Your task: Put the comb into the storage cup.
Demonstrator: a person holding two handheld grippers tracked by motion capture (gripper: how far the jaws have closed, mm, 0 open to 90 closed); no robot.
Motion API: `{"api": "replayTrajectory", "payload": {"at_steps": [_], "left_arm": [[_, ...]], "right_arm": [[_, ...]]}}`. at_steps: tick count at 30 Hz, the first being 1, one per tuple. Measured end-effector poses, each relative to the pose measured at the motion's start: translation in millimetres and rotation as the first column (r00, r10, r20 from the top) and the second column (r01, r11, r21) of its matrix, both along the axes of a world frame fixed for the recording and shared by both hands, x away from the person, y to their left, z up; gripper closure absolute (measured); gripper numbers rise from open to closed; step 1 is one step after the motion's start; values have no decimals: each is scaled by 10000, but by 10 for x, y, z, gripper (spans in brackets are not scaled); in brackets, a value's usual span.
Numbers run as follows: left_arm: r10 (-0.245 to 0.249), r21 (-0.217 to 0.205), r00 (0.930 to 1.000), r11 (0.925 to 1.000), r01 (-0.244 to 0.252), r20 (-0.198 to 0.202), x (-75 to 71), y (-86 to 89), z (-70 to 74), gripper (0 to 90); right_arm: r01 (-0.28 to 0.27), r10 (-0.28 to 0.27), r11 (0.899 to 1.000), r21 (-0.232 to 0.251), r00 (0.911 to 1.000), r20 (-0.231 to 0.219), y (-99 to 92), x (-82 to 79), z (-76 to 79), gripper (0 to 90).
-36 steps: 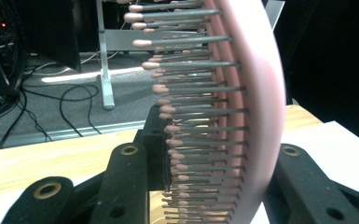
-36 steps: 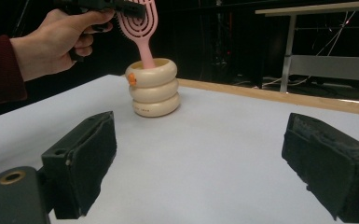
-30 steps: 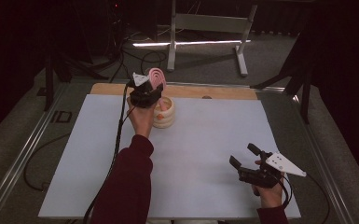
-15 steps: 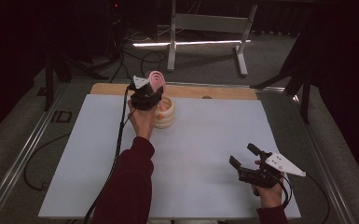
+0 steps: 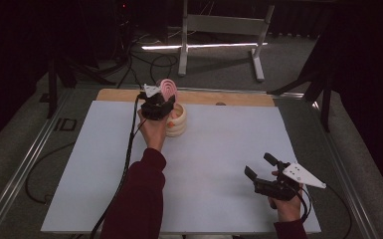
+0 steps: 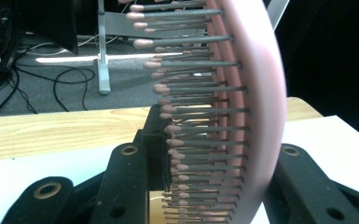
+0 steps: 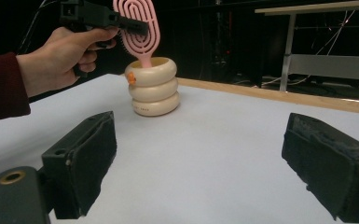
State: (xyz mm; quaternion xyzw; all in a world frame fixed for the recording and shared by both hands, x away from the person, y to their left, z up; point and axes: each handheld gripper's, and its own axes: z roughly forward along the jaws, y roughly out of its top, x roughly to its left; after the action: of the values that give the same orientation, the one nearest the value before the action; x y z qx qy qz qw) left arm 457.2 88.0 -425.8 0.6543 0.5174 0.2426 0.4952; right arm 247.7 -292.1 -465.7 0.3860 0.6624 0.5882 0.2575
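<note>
Over the preceding second the left gripper [image 5: 160, 105] barely moved; it remained above the holder [image 5: 176, 120], jaws closed on the brush [image 5: 168, 89], suggesting an insertion or withdrawal held midway. The brush stood upright, its handle end inside the holder's mouth; other contents could not be seen. The right gripper [image 5: 263, 175] rested well apart from the holder, jaws wide open and empty.

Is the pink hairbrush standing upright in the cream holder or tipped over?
Upright: the pink hairbrush stands handle-down in the cream ringed holder, its head clamped between the left tongs.
</note>
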Motion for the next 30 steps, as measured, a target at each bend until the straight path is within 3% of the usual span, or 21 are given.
{"api": "replayTrajectory", "payload": {"at_steps": [15,30], "left_arm": [[2,127,10000,9999,-2,-5,-12,-68,-34,639],[-12,-67,10000,10000,12,-62,-18,-55,-64,637]], "right_arm": [[15,-15,10000,3,10000,11,-4,1,3,102],[-7,7,10000,-9,10000,37,1,1,6,102]]}}
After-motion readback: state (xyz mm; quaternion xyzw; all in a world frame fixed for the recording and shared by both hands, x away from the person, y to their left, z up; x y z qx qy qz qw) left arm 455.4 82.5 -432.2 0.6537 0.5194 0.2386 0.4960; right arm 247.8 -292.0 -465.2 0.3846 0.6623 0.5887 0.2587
